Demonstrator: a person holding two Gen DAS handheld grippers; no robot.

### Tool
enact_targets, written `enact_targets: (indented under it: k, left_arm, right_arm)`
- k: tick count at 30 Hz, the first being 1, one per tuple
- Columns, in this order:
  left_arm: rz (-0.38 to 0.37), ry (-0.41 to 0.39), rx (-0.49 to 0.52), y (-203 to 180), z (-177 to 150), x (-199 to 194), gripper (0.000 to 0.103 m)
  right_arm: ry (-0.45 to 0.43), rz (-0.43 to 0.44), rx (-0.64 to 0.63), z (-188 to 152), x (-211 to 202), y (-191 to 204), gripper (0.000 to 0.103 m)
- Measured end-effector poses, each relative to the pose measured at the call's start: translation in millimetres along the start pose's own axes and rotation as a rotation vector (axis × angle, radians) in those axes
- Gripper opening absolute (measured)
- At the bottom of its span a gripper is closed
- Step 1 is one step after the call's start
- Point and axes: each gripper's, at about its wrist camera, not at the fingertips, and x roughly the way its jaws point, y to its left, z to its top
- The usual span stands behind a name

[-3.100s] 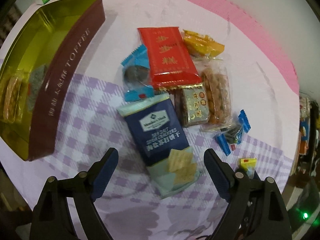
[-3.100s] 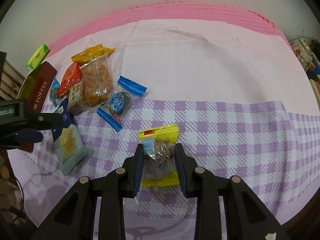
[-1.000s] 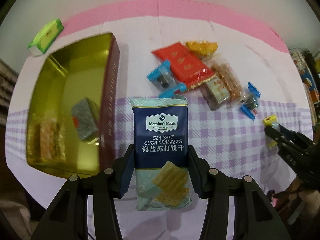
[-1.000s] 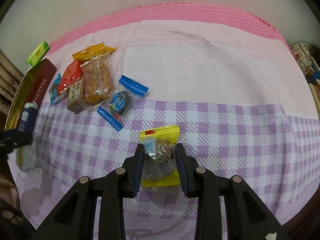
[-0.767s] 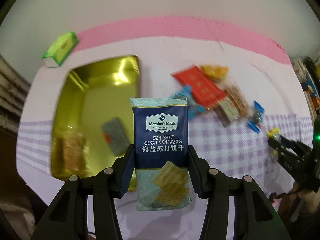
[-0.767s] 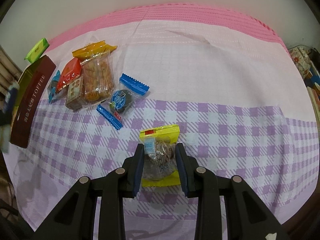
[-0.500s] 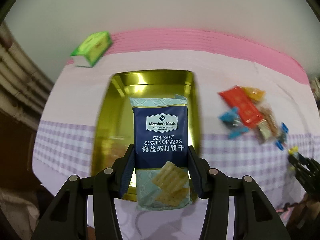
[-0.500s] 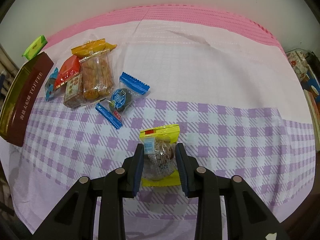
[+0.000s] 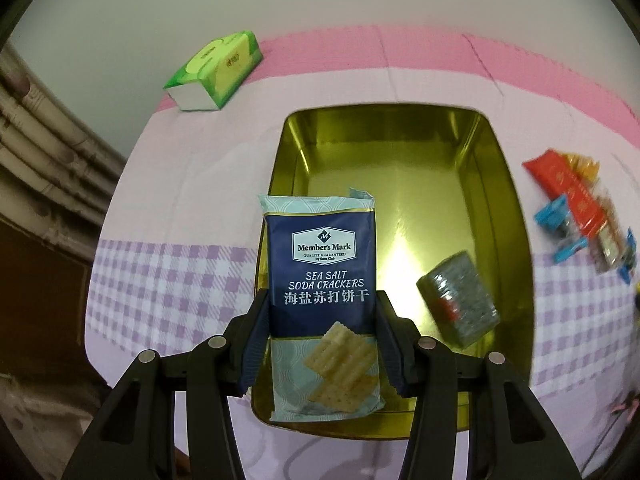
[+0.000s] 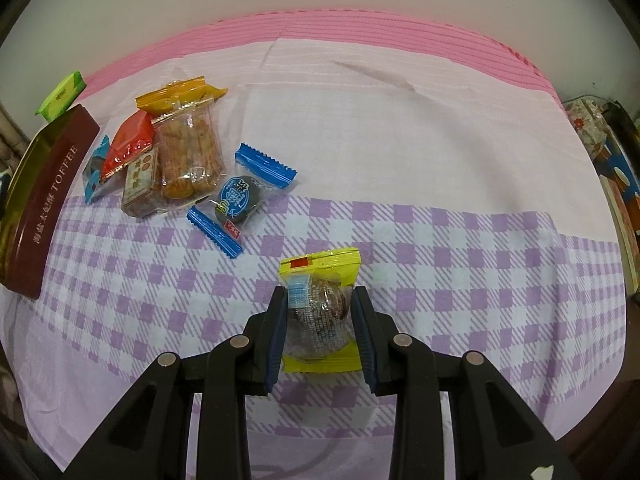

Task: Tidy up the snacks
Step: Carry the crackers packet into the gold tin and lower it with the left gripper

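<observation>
My left gripper is shut on a navy and pale blue packet of sea salt soda crackers, held upright above the open gold toffee tin. A grey wrapped snack lies inside the tin at its right. My right gripper is shut on a yellow-wrapped round dark snack low over the checked cloth. The tin's brown side shows at the left edge of the right wrist view.
A heap of snacks lies beside the tin: a red packet, an orange-topped bag of fried sticks, a blue-ended wrapped sweet. A green tissue pack sits beyond the tin by the wall. Clutter stands off the table's right edge.
My left gripper carried the cracker packet leftward from beside the tin to over its open inside. The right gripper stayed put with its yellow snack.
</observation>
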Motion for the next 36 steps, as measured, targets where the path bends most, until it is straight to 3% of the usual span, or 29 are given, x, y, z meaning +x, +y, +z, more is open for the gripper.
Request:
enact_targets:
  k: [13, 28, 36]
  left_arm:
    - [0.015, 0.043, 0.046, -1, -9, 28, 0.051]
    - [0.025, 0.005, 0.042, -3, -11, 25, 0.051]
    - [-0.054, -0.053, -0.034, 5, -9, 6, 0.056]
  right_arm:
    - [0.003, -0.001, -0.003, 1, 0, 0, 0.031]
    - [-0.003, 0.001, 0.006, 0, 0, 0, 0.029]
    - [-0.001, -0.004, 0.038, -1, -1, -1, 0.027]
